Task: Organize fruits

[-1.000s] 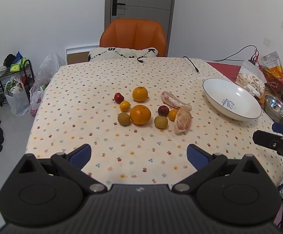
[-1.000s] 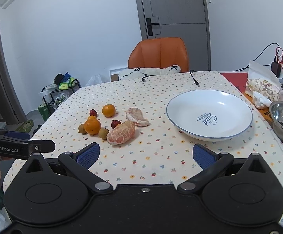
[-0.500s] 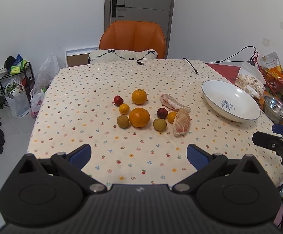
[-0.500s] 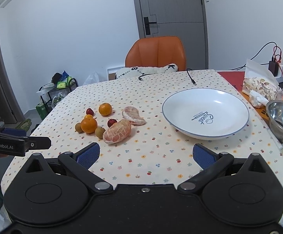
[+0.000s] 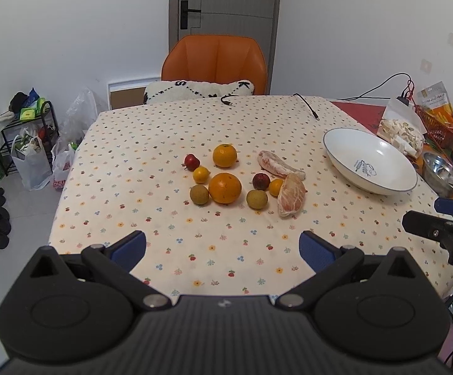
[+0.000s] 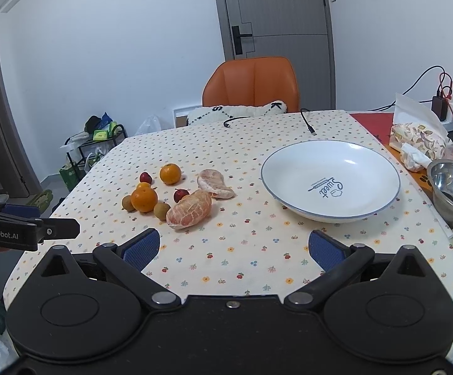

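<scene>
Peeled pomelo half point(image 6: 189, 209): soft, fragile; we judge a light grasp across its middle. Both hand-held grippers point(image 5: 222, 251) point(image 6: 234, 250) released, empty.

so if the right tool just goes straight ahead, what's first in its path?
Probably bare tablecloth. The right tool is open, aimed between the peeled pomelo and the white plate; depth is unclear.

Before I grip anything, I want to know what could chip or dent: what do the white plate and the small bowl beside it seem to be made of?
The white plate looks like glazed ceramic: glossy white, blue rim line, printed lettering, a bright highlight. The small bowl looks like polished steel: silvery with mirror-like reflections. Both are judged by look alone.
</scene>
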`<state>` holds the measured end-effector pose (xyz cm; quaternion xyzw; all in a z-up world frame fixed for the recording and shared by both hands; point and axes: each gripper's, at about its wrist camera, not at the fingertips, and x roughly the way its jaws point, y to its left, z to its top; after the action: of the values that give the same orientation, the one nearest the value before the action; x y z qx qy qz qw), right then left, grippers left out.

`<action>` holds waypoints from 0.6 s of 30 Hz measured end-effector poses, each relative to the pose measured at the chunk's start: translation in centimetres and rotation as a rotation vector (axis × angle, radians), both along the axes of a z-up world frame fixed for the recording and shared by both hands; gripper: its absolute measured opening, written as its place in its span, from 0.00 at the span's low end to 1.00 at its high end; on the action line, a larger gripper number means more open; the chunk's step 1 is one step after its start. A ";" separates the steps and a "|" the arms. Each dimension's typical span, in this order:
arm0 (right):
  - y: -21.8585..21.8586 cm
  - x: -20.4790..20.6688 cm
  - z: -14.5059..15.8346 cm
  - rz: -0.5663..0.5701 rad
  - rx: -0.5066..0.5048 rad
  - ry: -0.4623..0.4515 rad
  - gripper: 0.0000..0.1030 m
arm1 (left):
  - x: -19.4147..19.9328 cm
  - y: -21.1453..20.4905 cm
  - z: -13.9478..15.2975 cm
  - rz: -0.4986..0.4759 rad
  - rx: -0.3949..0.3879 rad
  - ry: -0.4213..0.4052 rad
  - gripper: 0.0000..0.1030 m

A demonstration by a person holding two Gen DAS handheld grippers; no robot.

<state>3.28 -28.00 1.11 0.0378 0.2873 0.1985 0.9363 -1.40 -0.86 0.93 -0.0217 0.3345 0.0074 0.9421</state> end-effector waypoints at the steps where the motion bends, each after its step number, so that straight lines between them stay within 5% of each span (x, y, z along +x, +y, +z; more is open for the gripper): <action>1: 0.0 0.0 0.0 0.000 0.000 0.000 1.00 | 0.0 0.0 0.0 0.000 -0.001 0.001 1.00; 18: 0.1 -0.1 0.2 0.003 -0.005 -0.014 1.00 | 0.0 0.2 0.5 -0.018 -0.014 -0.027 1.00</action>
<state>3.16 -27.87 1.27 0.0336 0.2815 0.1995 0.9380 -1.35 -0.71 1.43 -0.0256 0.3222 -0.0039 0.9463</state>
